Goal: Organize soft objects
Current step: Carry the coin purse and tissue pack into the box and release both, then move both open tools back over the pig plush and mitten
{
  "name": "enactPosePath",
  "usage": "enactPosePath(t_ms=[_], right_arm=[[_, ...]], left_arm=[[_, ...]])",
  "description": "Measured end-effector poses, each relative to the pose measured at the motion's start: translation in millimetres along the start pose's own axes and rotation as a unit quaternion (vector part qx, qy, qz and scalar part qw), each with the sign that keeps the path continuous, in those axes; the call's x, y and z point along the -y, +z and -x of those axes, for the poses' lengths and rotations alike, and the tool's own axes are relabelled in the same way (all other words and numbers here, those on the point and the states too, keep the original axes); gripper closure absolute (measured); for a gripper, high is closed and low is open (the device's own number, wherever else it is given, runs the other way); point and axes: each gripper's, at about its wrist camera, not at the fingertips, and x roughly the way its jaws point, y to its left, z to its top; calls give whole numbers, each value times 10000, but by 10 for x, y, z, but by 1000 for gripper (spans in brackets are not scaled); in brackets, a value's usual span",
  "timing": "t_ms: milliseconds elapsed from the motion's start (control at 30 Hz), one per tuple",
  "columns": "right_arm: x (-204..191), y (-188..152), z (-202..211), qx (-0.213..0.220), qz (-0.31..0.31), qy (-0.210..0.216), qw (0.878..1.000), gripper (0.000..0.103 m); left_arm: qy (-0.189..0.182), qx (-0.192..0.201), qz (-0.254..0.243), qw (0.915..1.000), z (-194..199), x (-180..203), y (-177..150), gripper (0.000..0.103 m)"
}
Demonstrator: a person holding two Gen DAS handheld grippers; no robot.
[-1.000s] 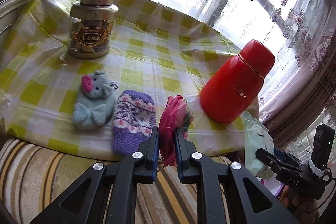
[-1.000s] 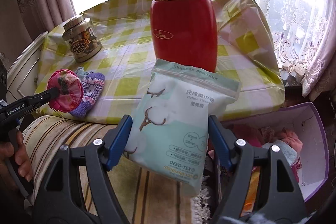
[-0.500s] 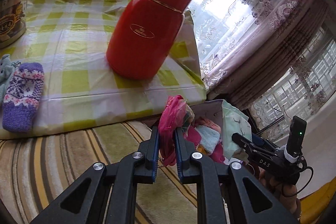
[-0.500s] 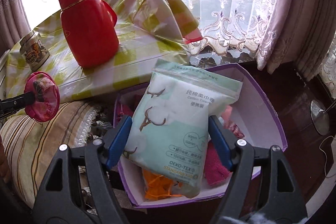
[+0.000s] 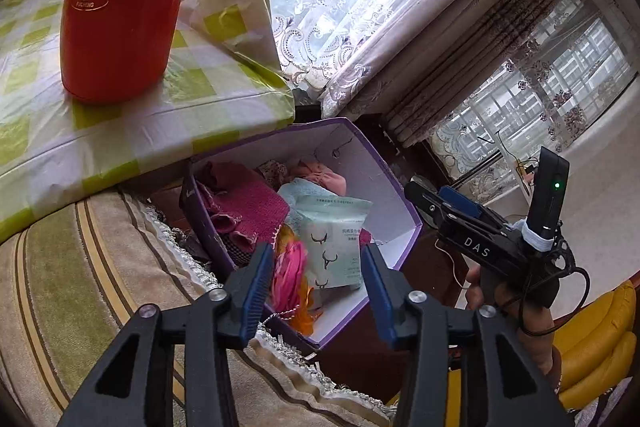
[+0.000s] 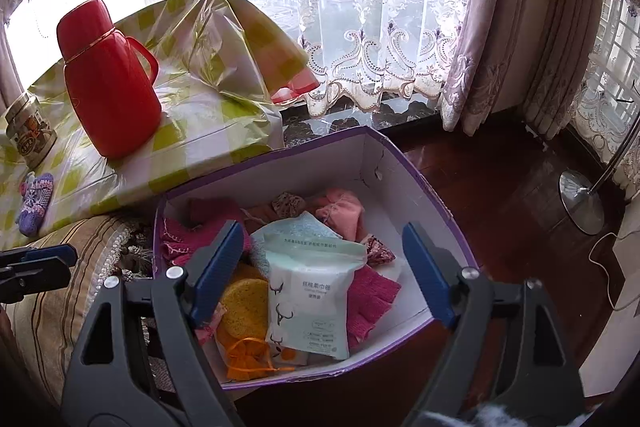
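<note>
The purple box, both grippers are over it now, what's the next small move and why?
Probably swing the left gripper back to the purple mitten on the table. Both grippers have just been opening; the cotton pack lies in the purple box, and the pink pouch is dropping between open fingers.

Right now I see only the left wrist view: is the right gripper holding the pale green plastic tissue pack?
Observer: No. The right gripper is open, its jaws having just been opening, and the tissue pack lies in the purple cardboard box, clear of both pads.
Operator: Anything soft left on the table?
Observer: A purple knitted mitten lies on the yellow-checked tablecloth, near a glass jar.
</note>
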Motion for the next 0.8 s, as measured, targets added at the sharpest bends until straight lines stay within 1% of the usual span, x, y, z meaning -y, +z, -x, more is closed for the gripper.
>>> enactPosePath(t_ms=[167,267,433,533,633,800], right_arm=[[-87,-2,3,-10,86,88,9999,19],[-194,2,28,4,262,171,9995,19],[-451,22,52,-30,480,417,9980,19],[-694,27,68,-52,727,612,9955,19],[-959,22,71,-129,929,883,9917,19],[-1424,12,56,-263,1307,1221,9835,19]], left_arm=[[150,152,165,9996,125,-166,34,52],[300,349,267,9986,271,-309,67,52],[550,669,613,9944,567,-628,72,52],[760,910,807,9897,787,-842,56,52],[1019,1112,1025,9832,1024,-1084,-5,52],[1463,1423,1440,9683,1449,-1511,-182,52]])
